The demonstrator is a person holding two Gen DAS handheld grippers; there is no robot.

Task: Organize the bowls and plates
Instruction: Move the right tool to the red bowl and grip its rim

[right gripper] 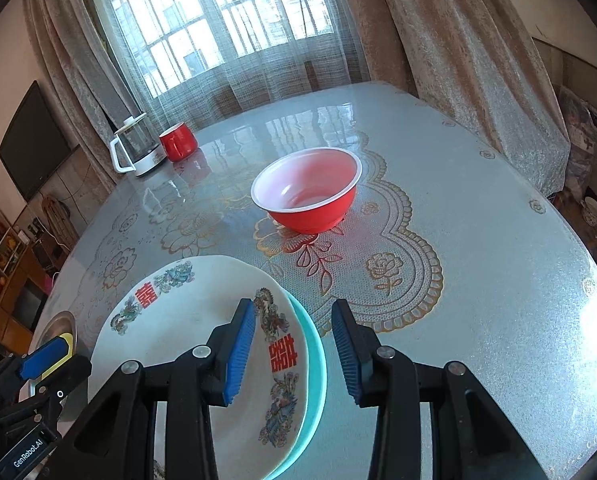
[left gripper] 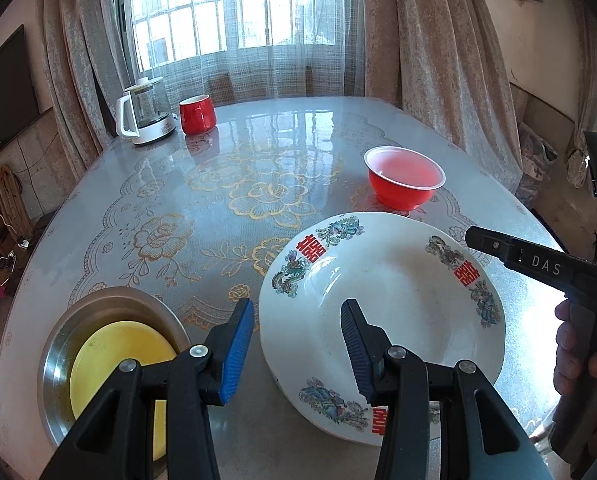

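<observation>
Both grippers, left [left gripper: 298, 344] and right [right gripper: 294, 348], are hanging apart, straddling opposite rims of the white dragon-phoenix plate [left gripper: 398, 312] lower centre, likely lining up a 2-sided lift.

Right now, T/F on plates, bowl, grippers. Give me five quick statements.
1. The white patterned plate lies on a teal plate. True.
2. The red bowl sits stacked on the white patterned plate. False: it stands apart on the table, farther away.
3. The yellow plate rests inside the metal dish. True.
4. The left gripper is clamped on the red mug. False: it is open, holding nothing.
5. The right gripper is open. True.
</observation>
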